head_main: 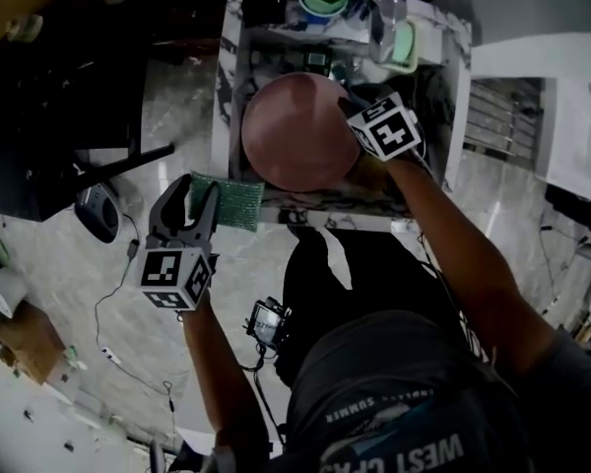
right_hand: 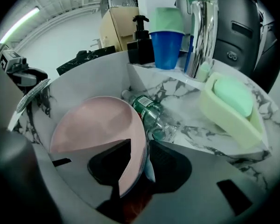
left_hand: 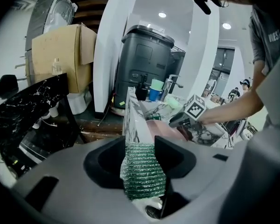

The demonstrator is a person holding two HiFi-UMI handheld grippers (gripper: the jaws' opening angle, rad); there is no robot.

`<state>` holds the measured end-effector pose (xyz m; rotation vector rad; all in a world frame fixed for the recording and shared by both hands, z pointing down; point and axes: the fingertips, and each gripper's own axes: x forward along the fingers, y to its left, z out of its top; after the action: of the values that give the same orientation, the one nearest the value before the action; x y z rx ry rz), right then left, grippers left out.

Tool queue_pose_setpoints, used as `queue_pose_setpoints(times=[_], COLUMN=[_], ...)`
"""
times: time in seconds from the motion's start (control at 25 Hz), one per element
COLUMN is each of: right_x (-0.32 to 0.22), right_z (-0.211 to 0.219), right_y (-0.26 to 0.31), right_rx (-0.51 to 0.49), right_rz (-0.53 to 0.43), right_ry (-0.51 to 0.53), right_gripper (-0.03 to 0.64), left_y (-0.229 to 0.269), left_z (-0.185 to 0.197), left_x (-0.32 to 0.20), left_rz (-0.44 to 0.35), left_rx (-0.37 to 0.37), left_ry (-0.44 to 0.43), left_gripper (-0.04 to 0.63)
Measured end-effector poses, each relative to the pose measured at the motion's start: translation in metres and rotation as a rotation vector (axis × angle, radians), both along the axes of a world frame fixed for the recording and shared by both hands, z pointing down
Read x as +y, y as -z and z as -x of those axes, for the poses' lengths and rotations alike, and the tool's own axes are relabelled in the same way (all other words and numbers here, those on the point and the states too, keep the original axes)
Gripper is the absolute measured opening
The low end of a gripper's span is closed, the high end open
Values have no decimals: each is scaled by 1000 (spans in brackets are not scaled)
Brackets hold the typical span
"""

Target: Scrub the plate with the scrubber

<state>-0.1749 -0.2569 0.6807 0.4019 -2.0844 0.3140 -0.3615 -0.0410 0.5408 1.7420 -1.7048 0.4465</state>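
The biggest container here is the tall dark bin [left_hand: 142,62], lid shut, with an open cardboard box [left_hand: 60,55] beside it (I can't see into either). Next is the white marble sink [right_hand: 93,76]. In it the pink plate [right_hand: 93,125] stands tilted, and a clear bottle [right_hand: 149,113] with a green label lies on the bottom just behind it. The label is too small to read.

The right gripper [right_hand: 141,143] pinches the plate's near rim, one jaw on each side. The left gripper [head_main: 194,190] has its jaws spread. The green scrubber [left_hand: 142,171] sits loose between them, resting on the sink's front corner, well apart from the plate.

On the ledge behind the sink, a pale soap dish [right_hand: 210,115] holds a green bar of soap [right_hand: 233,97]. A blue cup [right_hand: 167,48] has a green cup [right_hand: 165,20] nested in its mouth, and a black pump bottle [right_hand: 140,48] stands right next to it. The only writing I can read is "WEST" on the person's dark shirt [head_main: 404,432]. The floor [head_main: 69,264] is pale and veined like the sink, with a thin cable [head_main: 108,333] trailing across it.
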Motion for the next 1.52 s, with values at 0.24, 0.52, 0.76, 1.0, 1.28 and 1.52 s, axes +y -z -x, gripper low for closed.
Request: queue_pose_setpoints(times=[0.24,0.52,0.76,1.0,1.28,1.52], right_x=[1,0,-4,-4,0,4], right_z=[-6,-5,-6,-12,-22,-48], right_y=[-25,-28,-11,22,72,119], right_rx=[43,42,24,-67,-156,-253], right_rz=[33,0,-47,-4,37,76], right_ry=[-13,-8,-40,-102,-169,-253], right_gripper=[149,81,61,40,38,38], left_y=[0,-1,1,0,-1,6], left_z=[-1,0,0,-1,-2,-4], left_x=[-2,-4,-2,1,5,7], left_rz=[3,5,6,5,3,-11], left_rx=[-5,-17,-17,-9,0,5], left_ry=[8,12,12,6,-10,-29], left_gripper=[195,195,193,192,192,190])
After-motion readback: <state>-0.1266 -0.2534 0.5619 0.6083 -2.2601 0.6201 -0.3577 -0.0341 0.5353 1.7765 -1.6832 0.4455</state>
